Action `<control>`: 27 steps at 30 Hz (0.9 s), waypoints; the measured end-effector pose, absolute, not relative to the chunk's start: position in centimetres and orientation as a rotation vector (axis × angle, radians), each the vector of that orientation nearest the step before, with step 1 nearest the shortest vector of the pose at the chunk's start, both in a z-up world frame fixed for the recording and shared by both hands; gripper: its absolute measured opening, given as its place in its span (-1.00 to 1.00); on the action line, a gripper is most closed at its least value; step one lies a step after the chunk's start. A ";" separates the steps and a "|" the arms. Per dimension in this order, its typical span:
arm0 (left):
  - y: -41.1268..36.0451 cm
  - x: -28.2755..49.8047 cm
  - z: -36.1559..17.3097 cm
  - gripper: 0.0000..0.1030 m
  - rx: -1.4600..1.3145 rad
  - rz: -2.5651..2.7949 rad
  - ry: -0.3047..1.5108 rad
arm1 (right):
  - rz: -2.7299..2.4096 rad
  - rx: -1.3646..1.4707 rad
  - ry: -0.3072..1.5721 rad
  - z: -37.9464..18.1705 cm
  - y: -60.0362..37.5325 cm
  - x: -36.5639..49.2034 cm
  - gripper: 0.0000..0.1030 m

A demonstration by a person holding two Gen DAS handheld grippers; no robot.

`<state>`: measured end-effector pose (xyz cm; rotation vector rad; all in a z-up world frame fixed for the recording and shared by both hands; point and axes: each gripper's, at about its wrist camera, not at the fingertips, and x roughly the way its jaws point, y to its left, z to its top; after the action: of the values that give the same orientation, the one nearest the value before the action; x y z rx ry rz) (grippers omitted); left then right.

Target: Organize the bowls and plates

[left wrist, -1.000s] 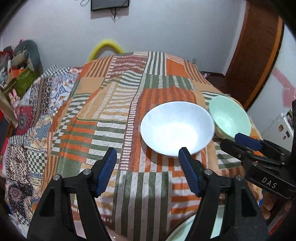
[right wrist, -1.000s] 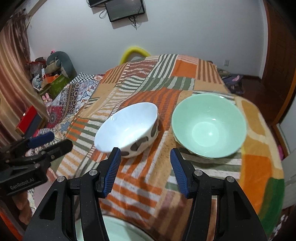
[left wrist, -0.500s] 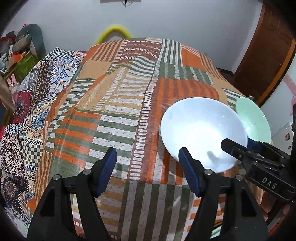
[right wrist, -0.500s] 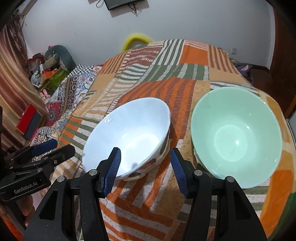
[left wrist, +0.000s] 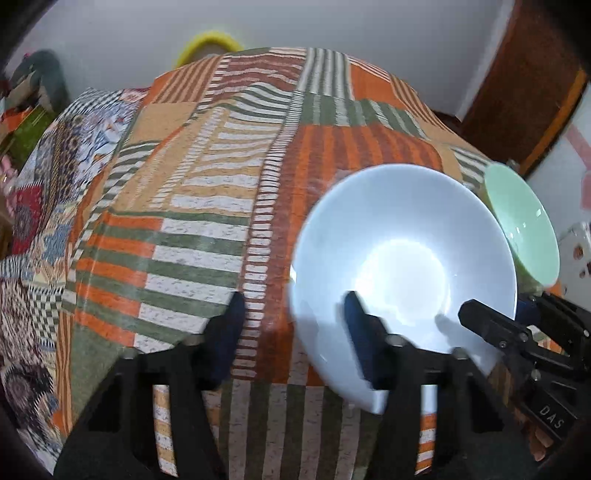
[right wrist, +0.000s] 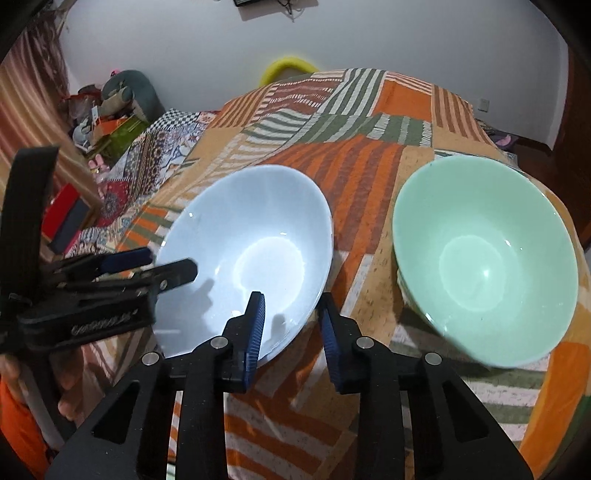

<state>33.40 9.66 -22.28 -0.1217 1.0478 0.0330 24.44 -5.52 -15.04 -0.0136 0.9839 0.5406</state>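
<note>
The white bowl (right wrist: 247, 258) stands upright on the striped patchwork cloth (right wrist: 351, 177), its mouth facing up; it is round, so it has no long axis, only the vertical axis through its well, and it looks a little tilted toward the grippers. Compared with half a second ago, both grippers have come down onto its near rim, and both pairs of jaws are closing at this moment. The right gripper (right wrist: 291, 325) has its left blue pad (right wrist: 255, 328) inside the bowl and the other pad outside, so the rim wall is between them; a small gap on the outer side remains, so I judge it is not yet pinched. The left gripper (left wrist: 291, 332) straddles the rim on the opposite side, with one pad (left wrist: 358, 332) in the well and the other over the cloth; the picture is blurred there, but the pads seem clear of the wall. It means, I think, that the step in hand is a two-sided grasp of the white bowl, probably to lift it and nest it with the mint green bowl (right wrist: 484, 258), which sits just beside it on the right, apart and also upright. Behind the cloth there is a white wall (right wrist: 332, 33).
</note>
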 end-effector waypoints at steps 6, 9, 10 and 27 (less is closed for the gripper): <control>8.3 33.2 -21.9 -0.47 -0.058 0.013 1.045 | 0.523 -0.031 0.984 -14.8 -5.0 24.1 -0.50; 8.5 32.5 -21.3 -0.49 -0.090 -0.005 1.039 | 0.518 -0.046 0.985 -14.7 -5.1 23.7 -0.50; 8.5 32.3 -21.1 -0.49 -0.096 -0.008 1.036 | 0.519 -0.044 0.986 -14.7 -5.2 23.5 -0.50; 7.4 24.1 -15.6 -0.49 -0.118 -0.025 0.917 | 0.521 -0.006 0.906 -10.5 -6.1 18.6 -0.51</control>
<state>24.07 7.36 -15.65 -0.1182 0.9165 -0.0253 18.62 -6.11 -10.50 -0.0063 0.9058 0.5209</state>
